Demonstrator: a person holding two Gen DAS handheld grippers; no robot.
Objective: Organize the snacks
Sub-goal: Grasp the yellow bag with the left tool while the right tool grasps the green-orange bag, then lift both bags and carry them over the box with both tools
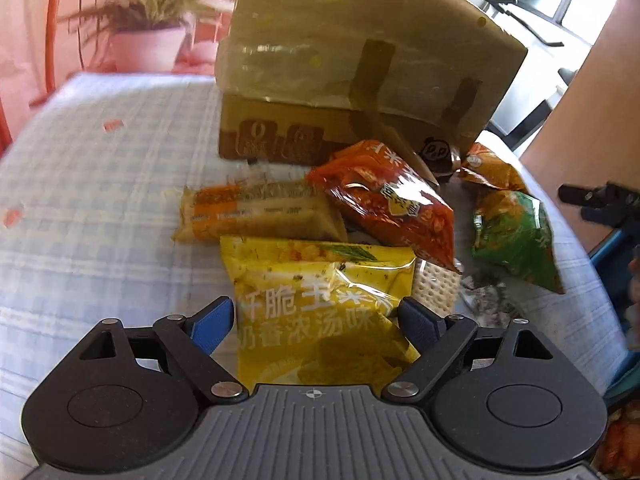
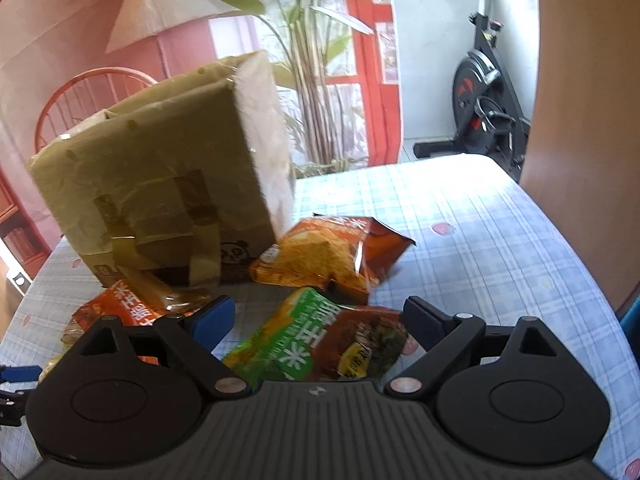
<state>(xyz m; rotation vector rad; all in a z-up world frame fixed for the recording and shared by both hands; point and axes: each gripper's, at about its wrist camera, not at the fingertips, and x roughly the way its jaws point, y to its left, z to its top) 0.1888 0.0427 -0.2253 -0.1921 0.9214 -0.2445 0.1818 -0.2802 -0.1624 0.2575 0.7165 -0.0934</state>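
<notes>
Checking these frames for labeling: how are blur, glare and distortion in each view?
Left wrist: cardboard box and potted plant smeared by blur, yellow snack bag legible with glare on its foil, fisheye curving the table edge. Right wrist: box soft, green snack bag sharper, backlit window washing out the background.

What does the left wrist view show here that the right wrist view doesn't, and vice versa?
Only the left wrist view shows the yellow bag between the open left gripper, the biscuit pack, crackers and a potted plant. Only the right wrist view shows the exercise bike and the open right gripper around the green bag. Both show the cardboard box, red bag, orange bag, green bag and checked tablecloth.
</notes>
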